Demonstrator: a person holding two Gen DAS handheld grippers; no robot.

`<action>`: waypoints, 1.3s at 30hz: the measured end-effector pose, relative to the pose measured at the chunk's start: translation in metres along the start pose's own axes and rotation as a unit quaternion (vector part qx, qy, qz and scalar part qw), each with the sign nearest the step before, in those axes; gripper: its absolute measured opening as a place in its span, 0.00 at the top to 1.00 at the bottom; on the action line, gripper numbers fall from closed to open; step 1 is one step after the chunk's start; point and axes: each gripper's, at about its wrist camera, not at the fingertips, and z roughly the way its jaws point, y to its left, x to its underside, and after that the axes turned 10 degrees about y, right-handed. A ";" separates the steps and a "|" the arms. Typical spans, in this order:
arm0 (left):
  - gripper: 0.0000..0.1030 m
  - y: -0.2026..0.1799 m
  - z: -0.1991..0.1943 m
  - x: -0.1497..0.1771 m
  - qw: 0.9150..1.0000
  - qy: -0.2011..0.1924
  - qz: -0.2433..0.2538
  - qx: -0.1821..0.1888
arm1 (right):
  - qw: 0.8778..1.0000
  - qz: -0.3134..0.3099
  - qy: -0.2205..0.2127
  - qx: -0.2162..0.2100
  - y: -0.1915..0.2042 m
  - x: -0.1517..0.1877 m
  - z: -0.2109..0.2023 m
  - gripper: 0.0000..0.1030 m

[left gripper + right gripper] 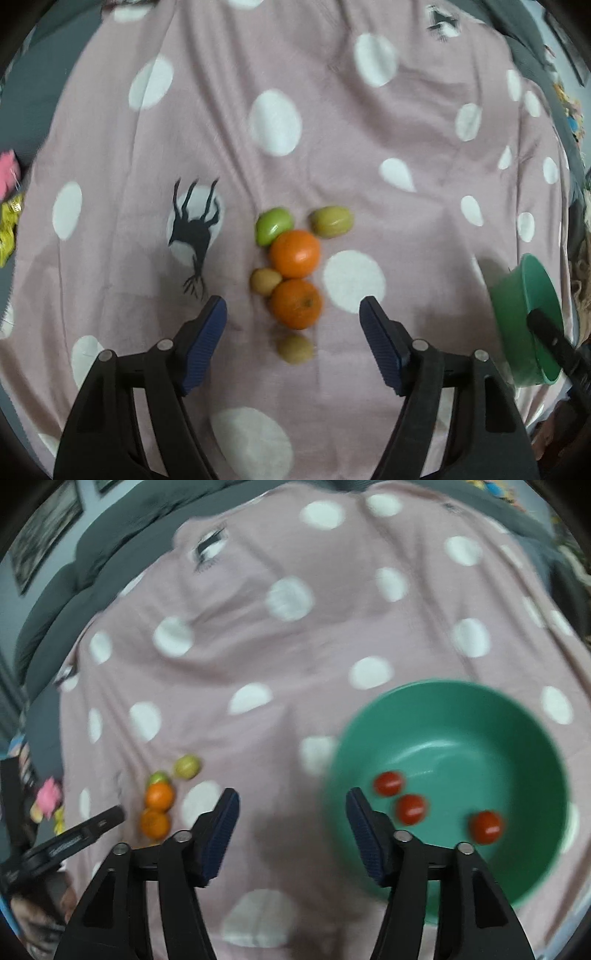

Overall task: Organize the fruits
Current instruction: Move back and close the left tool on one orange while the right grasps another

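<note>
Left wrist view: left gripper point(293, 315) jaws spread wide, nothing between the pads, above a fruit cluster on the pink polka-dot bedspread point(369, 147). Two oranges point(294, 253) touching in a near-far line, green apple point(274, 226) at the far end, kiwis point(331, 221) beside and nearest. Green bowl point(517, 317) at right edge, contents hidden.

Right wrist view: right gripper point(291, 808) jaws released, empty, beside the bowl's rim. Bowl holds three red tomatoes point(411, 808), apart from each other. Fruit cluster well left.

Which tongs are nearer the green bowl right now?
Right. The right tongs hang open at the green bowl, one finger over its rim. The left tongs are open over the fruit pile, the bowl off to their side.
</note>
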 end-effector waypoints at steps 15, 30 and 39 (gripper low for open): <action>0.49 -0.002 0.030 -0.014 1.000 0.027 0.007 -0.005 | 0.998 -0.007 0.064 -0.030 0.030 0.012 0.038 0.37; 0.58 -0.015 0.064 -0.021 0.997 0.070 0.012 -0.003 | 0.998 -0.006 0.063 -0.026 0.029 0.012 0.037 0.37; 0.61 0.000 0.040 -0.017 0.998 0.048 -0.009 0.038 | 0.996 -0.013 0.083 -0.038 0.043 -0.002 0.055 0.37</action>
